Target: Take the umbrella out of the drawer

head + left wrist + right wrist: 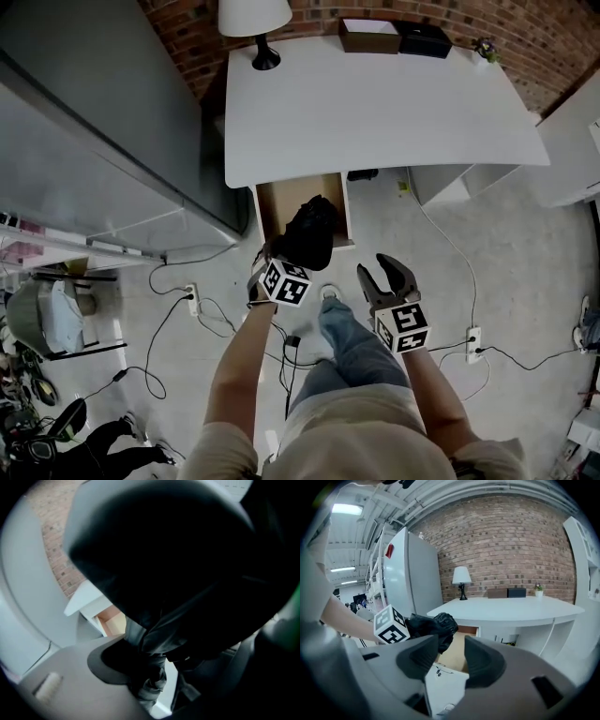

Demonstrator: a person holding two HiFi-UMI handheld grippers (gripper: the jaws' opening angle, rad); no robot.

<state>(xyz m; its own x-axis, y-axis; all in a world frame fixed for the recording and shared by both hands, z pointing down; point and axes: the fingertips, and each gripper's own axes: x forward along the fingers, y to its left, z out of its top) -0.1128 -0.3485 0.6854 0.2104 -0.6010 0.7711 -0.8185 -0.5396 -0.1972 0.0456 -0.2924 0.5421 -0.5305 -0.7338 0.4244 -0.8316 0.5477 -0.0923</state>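
A folded black umbrella [309, 234] hangs just above the open wooden drawer [274, 202] under the white desk [375, 103]. My left gripper [274, 255] is shut on its fabric at the near side. In the left gripper view the umbrella [187, 564] fills most of the picture, and the left gripper [152, 677] pinches a bunch of cloth. My right gripper [384, 275] is to the right of the drawer, apart from the umbrella, open with nothing between its jaws. From the right gripper [451, 656] I see the umbrella [433, 624] to the left, over the drawer [454, 651].
A lamp [255, 23] and two dark boxes [394, 36] stand at the back of the desk. A tall grey cabinet [84, 122] is to the left. Cables and sockets [473, 342] lie on the floor. The person's leg [352, 337] is between the grippers.
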